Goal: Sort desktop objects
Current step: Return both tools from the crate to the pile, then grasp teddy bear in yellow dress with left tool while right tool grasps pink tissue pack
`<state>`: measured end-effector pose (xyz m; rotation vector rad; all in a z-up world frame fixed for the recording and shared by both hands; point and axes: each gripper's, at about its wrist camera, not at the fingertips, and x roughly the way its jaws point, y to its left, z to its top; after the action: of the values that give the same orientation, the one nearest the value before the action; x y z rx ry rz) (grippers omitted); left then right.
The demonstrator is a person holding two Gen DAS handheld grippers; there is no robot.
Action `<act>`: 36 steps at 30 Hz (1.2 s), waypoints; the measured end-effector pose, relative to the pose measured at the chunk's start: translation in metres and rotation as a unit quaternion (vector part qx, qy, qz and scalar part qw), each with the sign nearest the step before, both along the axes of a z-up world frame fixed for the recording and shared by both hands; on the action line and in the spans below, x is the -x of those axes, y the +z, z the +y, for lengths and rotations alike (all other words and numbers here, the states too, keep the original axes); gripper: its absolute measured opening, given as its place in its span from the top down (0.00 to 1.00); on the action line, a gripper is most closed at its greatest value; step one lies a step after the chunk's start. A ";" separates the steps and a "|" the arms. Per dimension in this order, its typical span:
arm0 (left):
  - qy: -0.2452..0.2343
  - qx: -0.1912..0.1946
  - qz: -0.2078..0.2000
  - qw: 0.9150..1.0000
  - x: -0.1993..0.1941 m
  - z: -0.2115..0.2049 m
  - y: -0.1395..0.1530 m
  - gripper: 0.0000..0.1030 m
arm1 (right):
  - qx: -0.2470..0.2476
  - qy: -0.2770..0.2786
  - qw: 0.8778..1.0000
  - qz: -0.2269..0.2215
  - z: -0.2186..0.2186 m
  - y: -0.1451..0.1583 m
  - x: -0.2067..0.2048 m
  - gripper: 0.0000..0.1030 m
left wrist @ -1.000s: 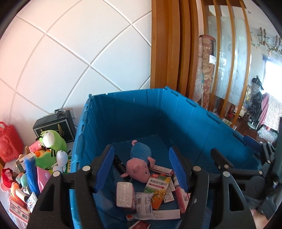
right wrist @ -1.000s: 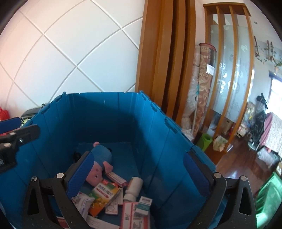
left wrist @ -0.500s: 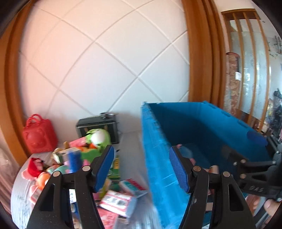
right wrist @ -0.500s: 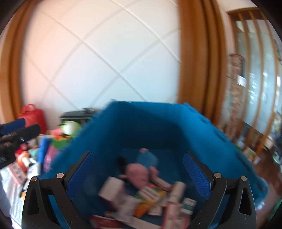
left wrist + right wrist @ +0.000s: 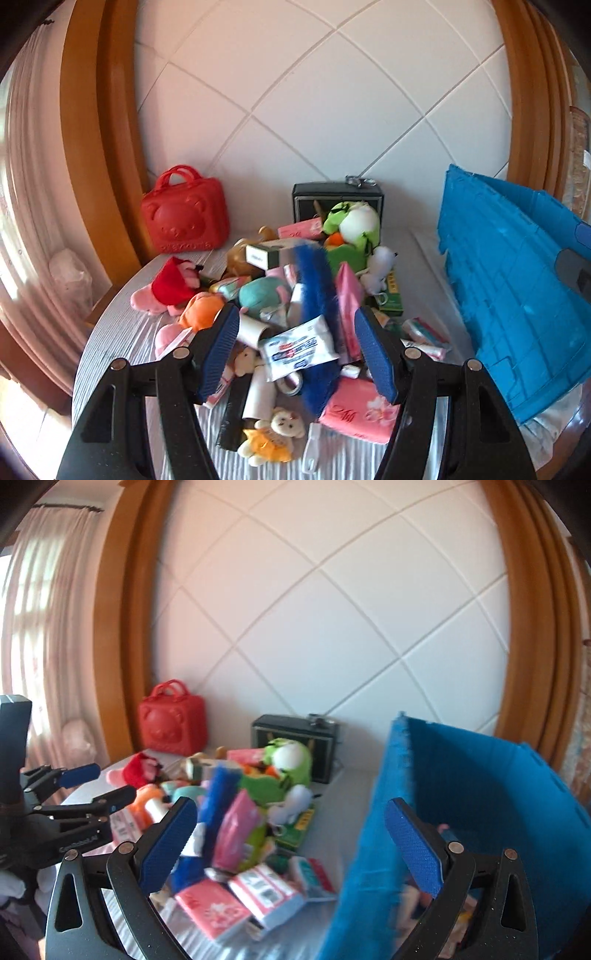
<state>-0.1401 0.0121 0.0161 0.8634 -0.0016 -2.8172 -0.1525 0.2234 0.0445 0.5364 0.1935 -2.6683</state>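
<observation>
Pile of desktop objects (image 5: 295,306) sits mid-table, w/ most of the sorting left to do as far as I can judge. Going left to right in the left wrist view: red bear-face case (image 5: 184,216) stands at the back-left by the wall, apart from the heap. Next a red-and-pink plush (image 5: 166,288) and an orange plush (image 5: 201,308) at the pile's left edge. Centre: teal plush (image 5: 262,293), a blue fuzzy brush (image 5: 316,295) lying lengthwise over the heap, a wipes packet (image 5: 299,347) resting on it, a pink packet (image 5: 360,408) near the front, and a small bear toy (image 5: 271,435) at the front edge. Behind: green-and-white plush (image 5: 352,225) leaning against a black box (image 5: 338,201). Right: blue bin (image 5: 517,295), standing just beside the pile on the table (image 5: 110,339).

Left gripper (image 5: 297,350) hovers over the pile's front, jaws apart, nothing between the pads; wipes packet shows in the gap but isn't gripped. Right gripper (image 5: 295,843) straddles the bin's near wall, jaws wide apart and empty.

Progress: the right wrist view gives only a blurred glimpse of a few things inside the bin (image 5: 480,794), so some objects look already dropped in. Pile is still big – plush, boxes, packets all mixed. Early-to-middle stage, I'd say; next pick prob. comes off the pile's top.
</observation>
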 end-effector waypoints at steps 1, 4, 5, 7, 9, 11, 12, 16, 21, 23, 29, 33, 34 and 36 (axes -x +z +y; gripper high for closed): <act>0.005 -0.001 -0.010 1.000 0.000 -0.011 -0.008 0.38 | -0.002 0.010 1.000 -0.008 -0.013 -0.005 0.001 0.00; 0.013 -0.006 -0.045 0.999 0.000 -0.038 -0.033 0.38 | -0.006 0.031 0.999 -0.038 -0.042 -0.024 0.006 0.00; 0.013 -0.009 -0.057 0.998 0.002 -0.046 -0.042 0.38 | -0.007 0.034 0.998 -0.050 -0.049 -0.032 0.007 0.00; 0.010 -0.013 -0.085 0.996 0.003 -0.058 -0.063 0.38 | -0.012 0.038 0.996 -0.078 -0.063 -0.052 0.012 0.00; 0.005 -0.022 -0.113 0.993 0.005 -0.066 -0.084 0.38 | -0.018 0.038 0.993 -0.107 -0.072 -0.072 0.019 0.00; 0.004 -0.030 -0.141 0.990 0.007 -0.073 -0.106 0.38 | -0.022 0.038 0.989 -0.143 -0.079 -0.096 0.026 0.00; 0.003 -0.036 -0.158 0.987 0.008 -0.076 -0.119 0.38 | -0.023 0.037 0.986 -0.158 -0.082 -0.106 0.029 0.00; -0.003 -0.045 -0.203 0.978 0.009 -0.084 -0.160 0.38 | -0.036 0.028 0.975 -0.215 -0.088 -0.148 0.039 0.00; -0.019 -0.048 -0.236 0.970 0.013 -0.083 -0.195 0.38 | -0.054 0.008 0.964 -0.261 -0.087 -0.184 0.043 0.00; -0.027 -0.051 -0.242 0.968 0.016 -0.080 -0.203 0.38 | -0.058 0.001 0.959 -0.276 -0.083 -0.193 0.042 0.00; -0.053 -0.027 -0.267 0.962 0.028 -0.062 -0.231 0.38 | -0.057 -0.022 0.952 -0.299 -0.067 -0.208 0.041 0.00; -0.060 -0.031 -0.273 0.960 0.034 -0.055 -0.245 0.38 | -0.048 -0.029 0.949 -0.310 -0.056 -0.215 0.042 0.00; -0.062 -0.034 -0.273 0.959 0.036 -0.053 -0.247 0.38 | -0.047 -0.031 0.948 -0.312 -0.053 -0.218 0.042 0.00; -0.064 -0.039 -0.278 0.958 0.041 -0.050 -0.252 0.38 | -0.046 -0.033 0.948 -0.315 -0.049 -0.221 0.044 0.00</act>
<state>-0.1806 -0.0381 -0.2356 1.6969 -0.0295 -2.5946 -0.1961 0.1748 -0.1766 1.4024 0.1101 -2.4073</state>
